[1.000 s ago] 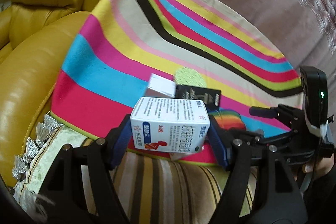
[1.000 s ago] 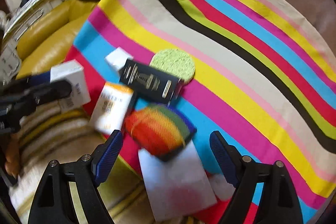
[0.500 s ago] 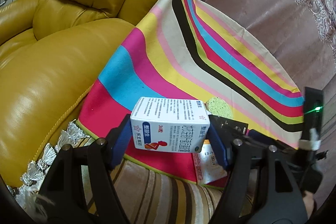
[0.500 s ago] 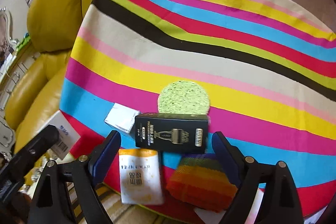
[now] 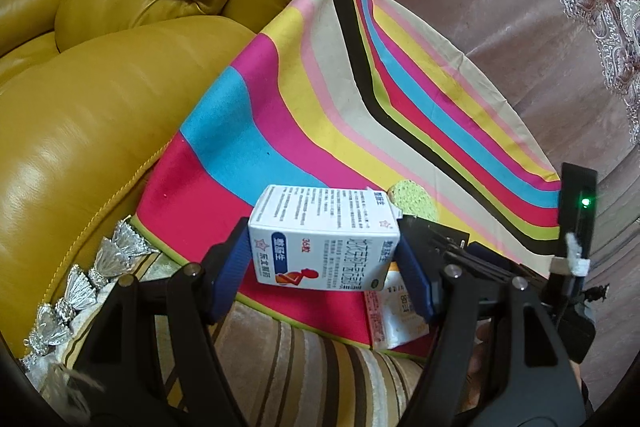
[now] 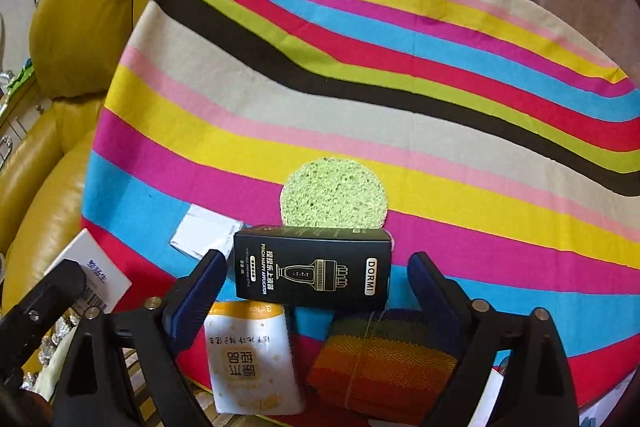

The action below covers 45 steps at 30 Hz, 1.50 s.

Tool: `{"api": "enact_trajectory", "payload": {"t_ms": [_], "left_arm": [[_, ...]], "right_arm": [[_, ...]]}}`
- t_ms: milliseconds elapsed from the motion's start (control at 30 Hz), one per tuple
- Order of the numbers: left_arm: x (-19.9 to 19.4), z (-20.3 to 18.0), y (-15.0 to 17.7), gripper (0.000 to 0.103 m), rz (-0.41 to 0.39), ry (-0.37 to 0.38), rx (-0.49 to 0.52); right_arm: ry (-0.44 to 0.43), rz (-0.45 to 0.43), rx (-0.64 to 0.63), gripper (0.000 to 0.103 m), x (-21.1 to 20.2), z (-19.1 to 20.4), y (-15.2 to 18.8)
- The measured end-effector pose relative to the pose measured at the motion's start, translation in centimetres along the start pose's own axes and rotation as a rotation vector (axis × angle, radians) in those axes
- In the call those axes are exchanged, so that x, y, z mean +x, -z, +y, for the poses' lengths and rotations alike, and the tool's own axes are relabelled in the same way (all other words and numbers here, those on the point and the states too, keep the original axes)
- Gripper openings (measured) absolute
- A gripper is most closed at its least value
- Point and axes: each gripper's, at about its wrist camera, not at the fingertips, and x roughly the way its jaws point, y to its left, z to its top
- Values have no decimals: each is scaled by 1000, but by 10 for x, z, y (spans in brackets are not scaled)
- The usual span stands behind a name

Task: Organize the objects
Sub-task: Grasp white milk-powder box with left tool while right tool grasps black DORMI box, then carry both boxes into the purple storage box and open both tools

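My left gripper (image 5: 324,267) is shut on a white medicine box (image 5: 324,239) and holds it above the near left edge of the striped cloth (image 5: 320,99). That box also shows at the left of the right wrist view (image 6: 96,275). My right gripper (image 6: 316,291) is open, its blue pads either side of a black DORMI box (image 6: 312,267) without touching it. Around the black box lie a round green sponge (image 6: 334,193), a white and orange sachet (image 6: 252,355), a rainbow pad (image 6: 380,363) and a small white packet (image 6: 204,231).
A yellow leather sofa (image 5: 100,75) stands to the left of the cloth. A pink curtain (image 5: 500,7) hangs behind. A brown striped cover with silver tassels (image 5: 280,367) lies below the cloth's near edge. The far half of the cloth (image 6: 360,67) holds nothing.
My right gripper has moved forward, from above the rainbow pad to either side of the black box. My left gripper has drawn back and left, still holding the white box.
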Motion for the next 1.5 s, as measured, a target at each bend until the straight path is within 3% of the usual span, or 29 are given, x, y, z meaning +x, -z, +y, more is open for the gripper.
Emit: {"api": "enact_trajectory", "payload": {"t_ms": [333, 433, 567, 967, 1500], "left_arm": [[4, 0, 0, 72, 11, -1, 5], [5, -2, 1, 72, 10, -7, 16], [4, -5, 1, 72, 2, -14, 32], [-8, -31, 4, 72, -32, -15, 133], [-17, -104, 34, 72, -20, 50, 294]], "right_arm": [[16, 41, 21, 93, 17, 0, -5], [9, 47, 26, 88, 20, -1, -3], [2, 15, 41, 88, 13, -3, -2], [26, -136, 87, 88, -49, -22, 19], [75, -184, 242, 88, -106, -90, 71]]}}
